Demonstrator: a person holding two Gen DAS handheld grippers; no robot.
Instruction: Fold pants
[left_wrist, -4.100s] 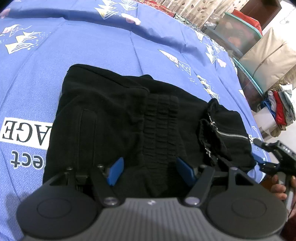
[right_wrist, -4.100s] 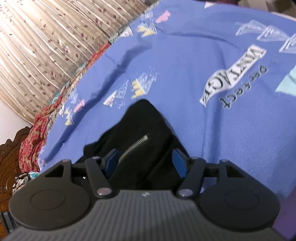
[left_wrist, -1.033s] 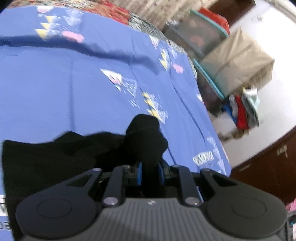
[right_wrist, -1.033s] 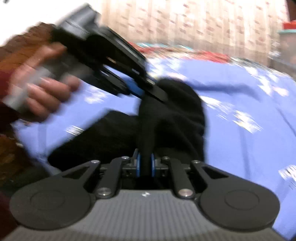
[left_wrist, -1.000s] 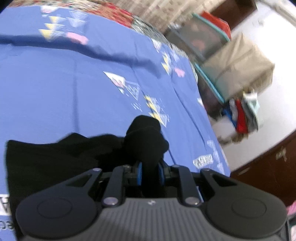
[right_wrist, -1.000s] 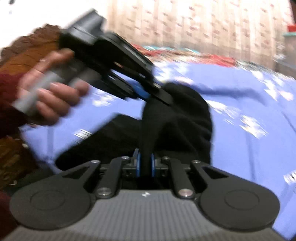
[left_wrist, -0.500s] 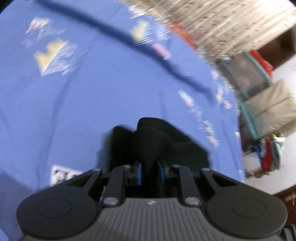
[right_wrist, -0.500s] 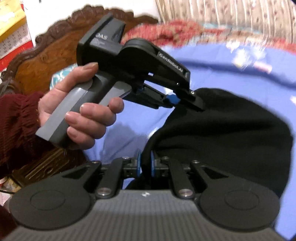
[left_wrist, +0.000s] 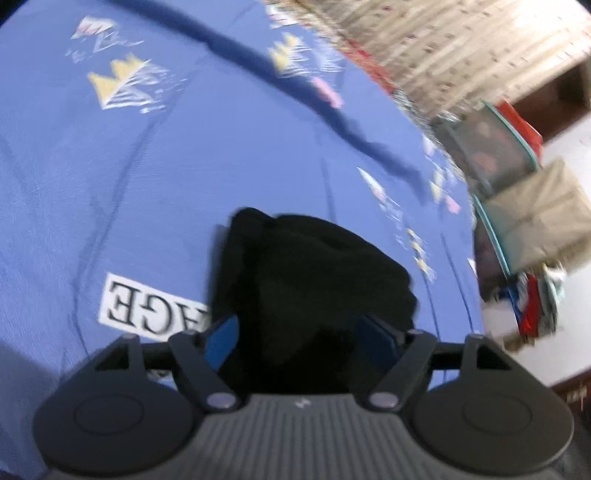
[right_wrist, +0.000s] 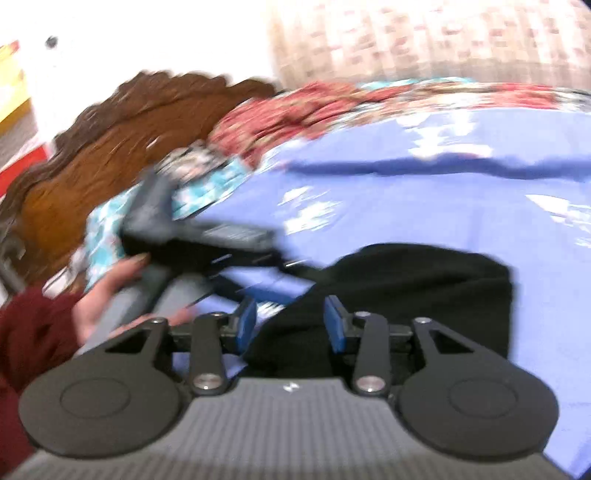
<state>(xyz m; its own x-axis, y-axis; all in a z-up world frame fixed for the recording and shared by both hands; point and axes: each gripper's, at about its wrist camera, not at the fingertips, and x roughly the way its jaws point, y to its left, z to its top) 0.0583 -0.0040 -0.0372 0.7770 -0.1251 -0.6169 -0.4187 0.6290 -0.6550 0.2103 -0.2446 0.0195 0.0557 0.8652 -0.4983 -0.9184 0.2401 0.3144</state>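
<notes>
Both claws are opening, the left claw (left_wrist: 301, 341) spread wide and the right claw (right_wrist: 291, 325) narrower (blue pads off the cloth), each straddling the folded black fabric pants (left_wrist: 314, 280) lying on the blue printed bedsheet (left_wrist: 184, 166).

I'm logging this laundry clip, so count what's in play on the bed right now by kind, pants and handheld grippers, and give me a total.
Black pants, folded bundle on the blue bedsheet: 1
Handheld grippers: 2, the left gripper and the right gripper, both with jaws opening and pants fabric between them
Total: 3
</notes>
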